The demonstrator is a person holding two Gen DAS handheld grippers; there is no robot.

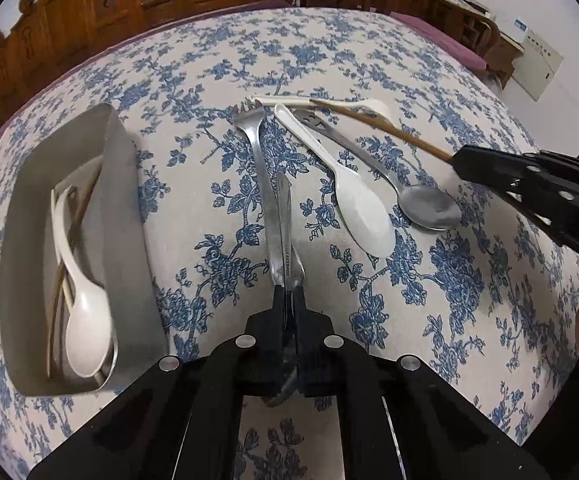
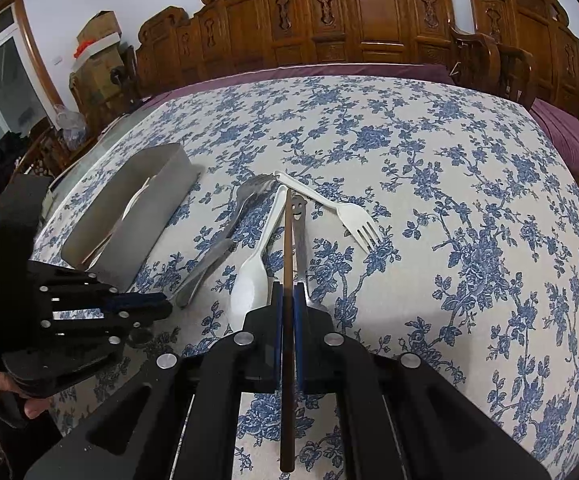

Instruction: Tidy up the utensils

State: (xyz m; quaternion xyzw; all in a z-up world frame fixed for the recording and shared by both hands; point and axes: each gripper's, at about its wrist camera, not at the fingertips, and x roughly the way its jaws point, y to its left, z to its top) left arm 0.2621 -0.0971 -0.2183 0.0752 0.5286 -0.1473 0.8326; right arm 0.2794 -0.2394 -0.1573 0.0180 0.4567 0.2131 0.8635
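Note:
My left gripper (image 1: 288, 300) is shut on a steel knife (image 1: 285, 232), held just above the table. A steel fork (image 1: 258, 160), a white plastic spoon (image 1: 353, 196), a steel spoon (image 1: 425, 208) and a white plastic fork (image 1: 329, 102) lie on the floral cloth ahead. My right gripper (image 2: 288, 292) is shut on a brown chopstick (image 2: 288, 240); it also shows in the left wrist view (image 1: 461, 162) at the right. A grey tray (image 1: 123, 200) at the left holds a white spoon (image 1: 85, 312) and chopsticks.
The table with its blue floral cloth (image 2: 449, 200) has carved wooden chairs (image 2: 369, 12) behind it. The tray (image 2: 145, 200) stands left of the utensil pile. My left gripper (image 2: 161, 306) shows at the left in the right wrist view.

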